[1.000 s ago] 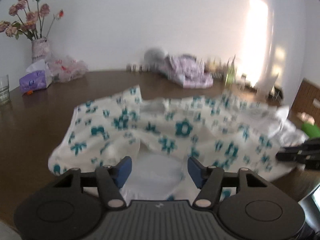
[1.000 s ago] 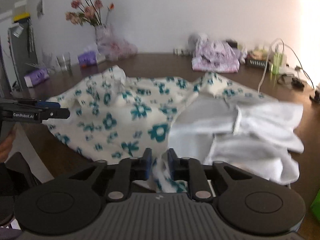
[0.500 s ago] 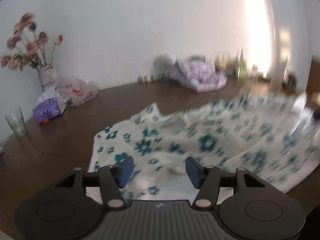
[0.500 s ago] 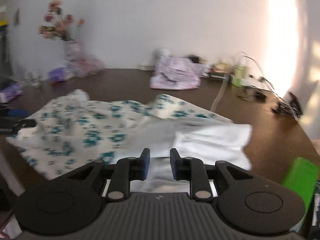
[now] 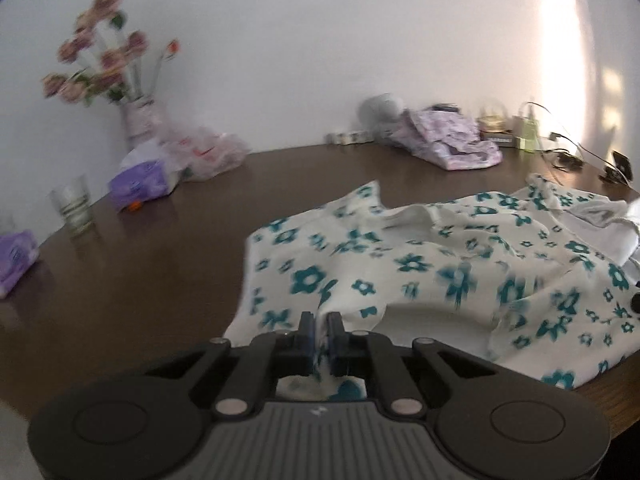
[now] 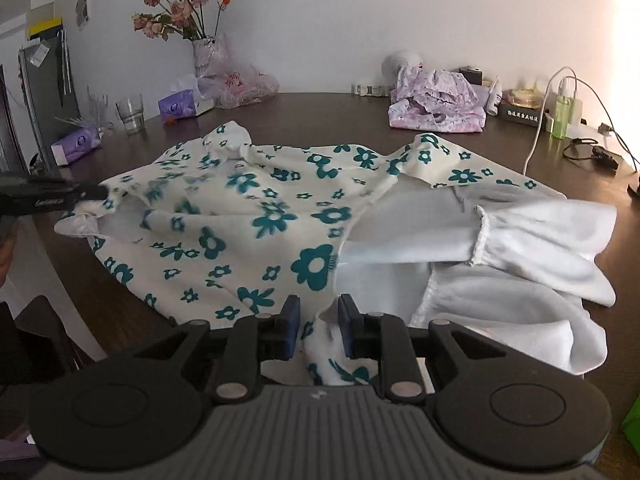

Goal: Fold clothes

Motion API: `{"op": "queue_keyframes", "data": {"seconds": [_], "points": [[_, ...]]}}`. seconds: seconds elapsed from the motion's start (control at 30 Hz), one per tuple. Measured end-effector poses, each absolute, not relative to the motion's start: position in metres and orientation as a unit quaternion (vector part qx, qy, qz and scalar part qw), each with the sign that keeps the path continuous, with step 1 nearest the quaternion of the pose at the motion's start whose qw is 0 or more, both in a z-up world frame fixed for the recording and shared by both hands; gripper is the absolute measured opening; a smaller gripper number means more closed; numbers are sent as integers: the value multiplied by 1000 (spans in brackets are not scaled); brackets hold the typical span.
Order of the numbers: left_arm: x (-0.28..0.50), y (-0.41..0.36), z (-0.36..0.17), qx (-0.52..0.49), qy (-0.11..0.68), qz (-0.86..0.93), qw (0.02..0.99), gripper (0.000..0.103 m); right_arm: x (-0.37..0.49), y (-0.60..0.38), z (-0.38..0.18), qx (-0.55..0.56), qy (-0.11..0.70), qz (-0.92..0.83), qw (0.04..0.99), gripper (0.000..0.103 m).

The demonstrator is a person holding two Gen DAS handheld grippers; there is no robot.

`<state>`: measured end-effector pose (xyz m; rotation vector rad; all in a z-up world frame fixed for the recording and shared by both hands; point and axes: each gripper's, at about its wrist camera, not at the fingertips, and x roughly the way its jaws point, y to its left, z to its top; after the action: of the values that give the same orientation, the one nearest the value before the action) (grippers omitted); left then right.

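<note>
A white garment with teal flowers [image 6: 272, 216] lies crumpled on the dark wooden table [image 6: 320, 112], its plain white lining [image 6: 520, 248] turned out at the right. It also shows in the left wrist view [image 5: 440, 264]. My left gripper [image 5: 319, 330] is shut on a fold of the garment's near left edge; it shows at the left of the right wrist view [image 6: 105, 192]. My right gripper [image 6: 319, 320] has its jaws narrowly apart around a bunch of the near hem.
At the back stand a vase of pink flowers [image 6: 204, 52], a plastic bag [image 6: 244, 84], tissue packs [image 6: 178, 104], a glass [image 6: 131, 114], a folded lilac garment [image 6: 436, 108], a green bottle [image 6: 560, 116] and cables [image 6: 592, 148]. The table edge runs close below the garment.
My left gripper has closed from wide open onto the garment's edge. The garment has shifted and spread across the table. My right gripper still holds the near hem, jaws slightly wider.
</note>
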<state>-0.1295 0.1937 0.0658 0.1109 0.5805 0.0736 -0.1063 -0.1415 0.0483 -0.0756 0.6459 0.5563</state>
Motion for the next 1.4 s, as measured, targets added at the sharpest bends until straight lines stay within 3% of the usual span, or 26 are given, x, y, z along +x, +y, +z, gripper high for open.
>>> {"op": "queue_keyframes", "data": {"seconds": [0.17,0.33,0.5,0.57,0.67,0.8,0.9,0.97,1.1,1.4], "points": [[-137,197,62,44,302,30,952,22,-108,-143,52,-38,313,270,910,20],[-122,195,98,-11,271,2,962,50,-97,-146,67,-6,290,270,918,20],[-79,151,91,10,296,-34,954,49,-73,-131,56,22,297,272,915,19],[-67,137,76,26,307,-30,951,49,-69,-126,48,19,307,255,917,4],[-61,130,57,29,328,-11,944,49,-78,-130,47,3,308,240,921,3],[-64,137,53,24,327,-2,945,51,-94,-154,55,16,294,225,929,12],[-71,140,61,11,322,11,947,49,-115,-189,69,13,262,196,945,28],[-79,137,70,-8,309,7,951,50,-120,-210,71,12,262,165,951,28],[-80,113,77,-38,307,-68,949,62,-116,-230,66,44,273,156,948,28],[-72,85,51,19,332,-42,942,63,-116,-210,49,-28,296,133,945,10]]}}
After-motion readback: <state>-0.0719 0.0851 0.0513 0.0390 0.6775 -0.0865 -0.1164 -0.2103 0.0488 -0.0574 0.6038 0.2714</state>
